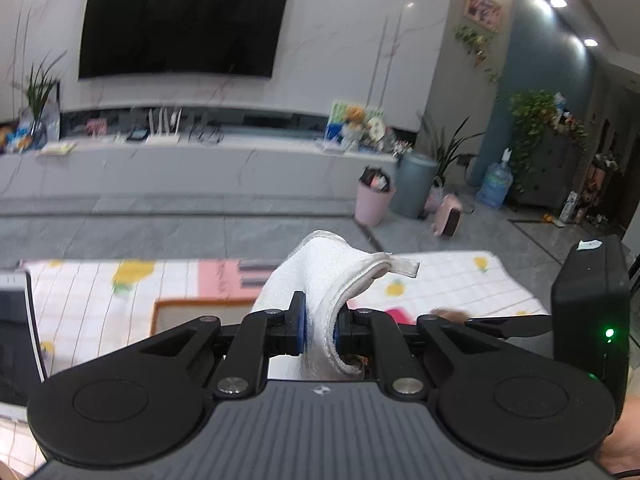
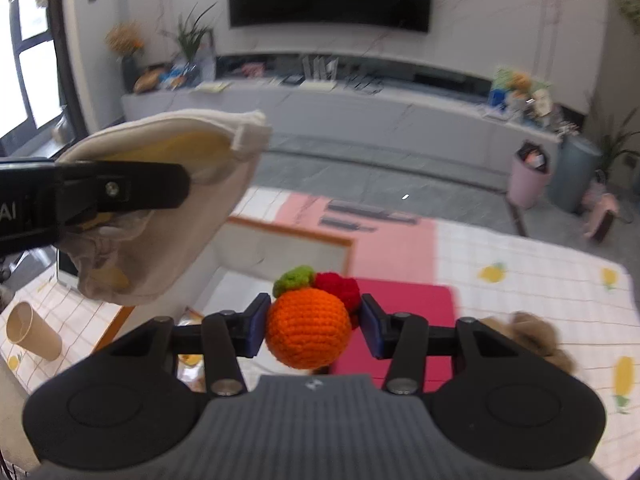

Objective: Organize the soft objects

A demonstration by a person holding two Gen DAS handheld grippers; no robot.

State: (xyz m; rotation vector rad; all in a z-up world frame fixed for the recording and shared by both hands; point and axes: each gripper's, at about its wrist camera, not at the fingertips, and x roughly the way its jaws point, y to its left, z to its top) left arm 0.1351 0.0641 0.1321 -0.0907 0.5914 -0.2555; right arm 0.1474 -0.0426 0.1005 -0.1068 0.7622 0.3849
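Left tool [image 1: 318, 330]: clenched on the gathered rim of a cream cloth pouch [image 1: 320, 276], which is lifted clear of the tabletop [image 1: 460, 280].
Right tool [image 2: 314, 326]: grasping a crocheted orange ball [image 2: 306, 326] with green and red tufts on top; both pads are pressed against its sides.
Where the pouch lies: in the right wrist view the pouch [image 2: 168, 208] is seen up and to the left of the held ball, hung from the left tool [image 2: 120, 190], higher than the ball and near it but apart from it.
Pouch mouth: the folded rim is turned toward the right tool's side; whether it gapes enough to take the ball cannot be told.
Long axis: the pouch sags downward from the pinch, so its body hangs below the left tool.
Nearer hand: the ball is already in the right tool, so the gap is judged to be closed by carrying it leftward and upward to the mouth.
Beneath: a paper cup [image 2: 32, 336] lying on the patterned tabletop cloth, off to the left.
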